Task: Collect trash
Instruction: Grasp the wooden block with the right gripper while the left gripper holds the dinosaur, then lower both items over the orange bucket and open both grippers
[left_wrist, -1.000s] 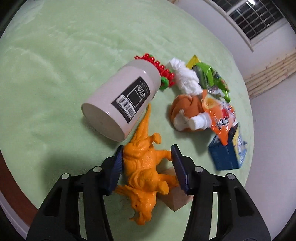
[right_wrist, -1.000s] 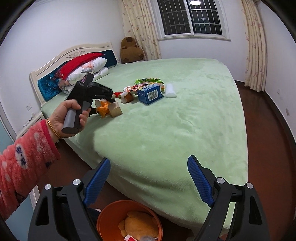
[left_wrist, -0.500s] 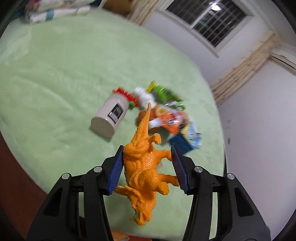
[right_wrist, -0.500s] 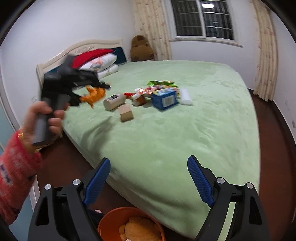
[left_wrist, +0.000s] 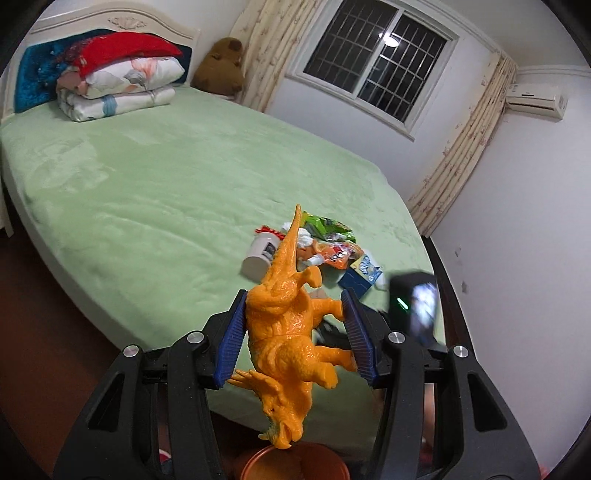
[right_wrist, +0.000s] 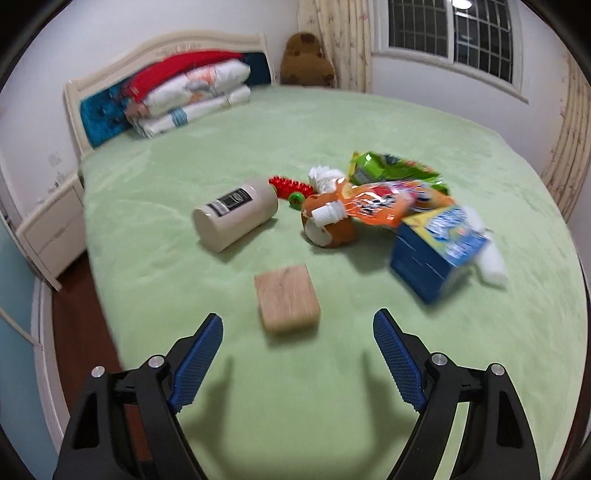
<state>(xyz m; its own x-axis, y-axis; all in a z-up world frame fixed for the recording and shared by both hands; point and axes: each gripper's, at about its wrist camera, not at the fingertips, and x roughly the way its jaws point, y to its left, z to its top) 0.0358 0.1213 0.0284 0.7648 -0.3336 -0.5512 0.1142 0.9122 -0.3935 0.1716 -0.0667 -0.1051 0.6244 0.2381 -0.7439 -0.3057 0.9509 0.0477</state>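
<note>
In my left wrist view, the headboard and folded bedding (left_wrist: 110, 79) sit at upper left, and the green bed (left_wrist: 166, 177) fills the middle. At lower centre my left gripper (left_wrist: 293, 339) pinches the orange toy dinosaur (left_wrist: 288, 332) between its blue pads, tail up toward the trash pile, head hanging over the rim of an orange bin (left_wrist: 295, 463) at the bottom edge. Only this view shows the bin and, blurred at the right, the back of my other tool (left_wrist: 415, 308).

My right wrist view alone gives the pile clearly. From the left: a beige canister (right_wrist: 236, 218) on its side, a wooden block (right_wrist: 288, 297) lying nearer the camera, a red and green toy (right_wrist: 291, 188), a white-capped orange bottle (right_wrist: 328, 221), an orange snack bag (right_wrist: 388, 203) with a green snack bag (right_wrist: 391, 166) behind, and a blue box (right_wrist: 436, 254) at right. My right gripper (right_wrist: 297, 365) hovers low over the bed before the block, jaws wide but closing, nothing between them.
</note>
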